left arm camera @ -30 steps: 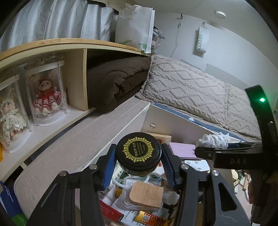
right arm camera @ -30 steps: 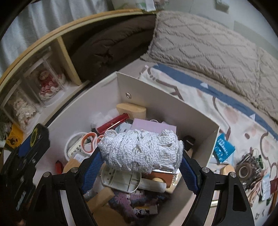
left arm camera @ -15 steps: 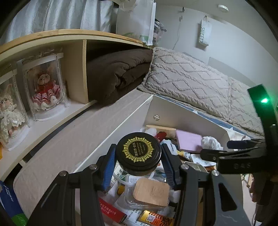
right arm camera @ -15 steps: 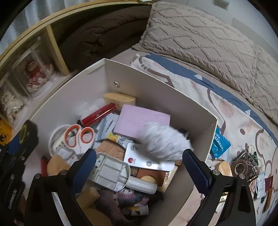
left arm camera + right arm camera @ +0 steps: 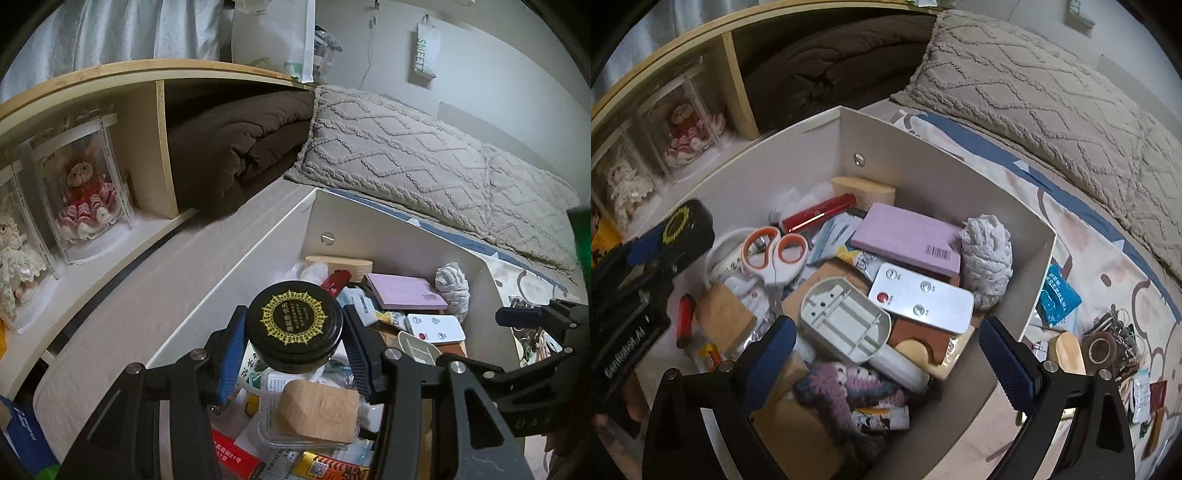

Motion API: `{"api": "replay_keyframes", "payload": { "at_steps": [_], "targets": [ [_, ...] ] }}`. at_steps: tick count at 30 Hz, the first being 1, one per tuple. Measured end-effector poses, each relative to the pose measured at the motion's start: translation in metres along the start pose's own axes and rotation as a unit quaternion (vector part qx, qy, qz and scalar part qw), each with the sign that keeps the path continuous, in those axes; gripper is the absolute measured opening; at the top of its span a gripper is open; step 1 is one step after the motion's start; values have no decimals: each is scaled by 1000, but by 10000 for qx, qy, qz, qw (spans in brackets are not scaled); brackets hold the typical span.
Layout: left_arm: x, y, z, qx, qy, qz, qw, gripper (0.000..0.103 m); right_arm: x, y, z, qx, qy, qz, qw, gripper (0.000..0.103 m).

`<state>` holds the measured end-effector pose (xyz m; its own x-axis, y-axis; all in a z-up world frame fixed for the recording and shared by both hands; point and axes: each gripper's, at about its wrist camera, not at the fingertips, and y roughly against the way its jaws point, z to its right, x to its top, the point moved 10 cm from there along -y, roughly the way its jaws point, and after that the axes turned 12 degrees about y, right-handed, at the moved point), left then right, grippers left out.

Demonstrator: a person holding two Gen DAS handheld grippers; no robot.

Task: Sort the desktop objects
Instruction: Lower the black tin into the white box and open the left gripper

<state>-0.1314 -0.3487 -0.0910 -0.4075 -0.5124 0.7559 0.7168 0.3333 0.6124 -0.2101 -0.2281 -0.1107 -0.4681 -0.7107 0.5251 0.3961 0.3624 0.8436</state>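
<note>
Left tool (image 5: 293,343) clamps the black-lidded jar (image 5: 294,325) over the white box (image 5: 945,162). Right tool (image 5: 886,354) gapes wide, empty; the white yarn ball (image 5: 987,260) lies inside the box.

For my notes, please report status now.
Left hand-held gripper shut on black-lidded jar. Right hand-held gripper open, empty. Yarn ball in box. Nothing blocking.

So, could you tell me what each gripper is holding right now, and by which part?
The left gripper clamps the black-lidded jar by the sides of its lid. The right gripper holds nothing; its jaws have just been opening, empty, over the box.
</note>
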Motion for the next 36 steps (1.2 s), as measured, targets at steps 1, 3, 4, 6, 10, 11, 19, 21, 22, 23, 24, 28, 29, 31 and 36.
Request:
{"api": "replay_keyframes", "payload": {
  "at_steps": [1,3,4,6,10,11,19,21,22,23,24,28,29,31,36],
  "targets": [
    [0,0,0,0,1,-8,10000,50,0,1,0,-31,24,8,10000,99],
    [-1,1,0,21,-18,-23,10000,50,-1,3,1,-40,43,34,10000,99],
    [-1,0,0,53,-48,-32,10000,50,-1,4,1,-22,38,46,10000,99],
    [-4,-1,0,116,-106,-70,9999,50,-2,6,-1,22,40,78,10000,99],
    [-8,-4,0,75,-86,-186,9998,50,-5,8,-6,43,132,89,9999,99],
    [-9,-4,-1,79,-95,-195,9997,50,-5,8,-7,49,156,86,9998,99],
    [-14,-1,-1,153,-91,-278,9995,50,-9,9,-14,83,261,83,9996,99],
    [-13,0,-2,186,-91,-271,9994,50,-9,10,-14,85,259,93,9996,99],
    [-13,1,-2,192,-84,-257,9995,50,-8,10,-14,89,258,96,9996,99],
    [-13,2,-3,181,-64,-244,9995,50,-8,10,-14,92,257,99,9996,99],
    [-12,3,-3,167,-29,-239,9996,50,-8,10,-14,94,256,105,9996,99],
    [-7,8,-6,166,120,-123,9997,78,-6,10,-15,99,268,114,9995,99],
    [-6,9,-6,162,120,-88,9998,80,-6,10,-15,95,274,114,9995,99],
    [-6,11,-5,156,107,-71,9998,80,-6,11,-16,85,286,116,9995,99],
    [-6,12,-5,158,104,-66,9998,80,-6,11,-16,74,292,116,9995,99]
  ]
}}
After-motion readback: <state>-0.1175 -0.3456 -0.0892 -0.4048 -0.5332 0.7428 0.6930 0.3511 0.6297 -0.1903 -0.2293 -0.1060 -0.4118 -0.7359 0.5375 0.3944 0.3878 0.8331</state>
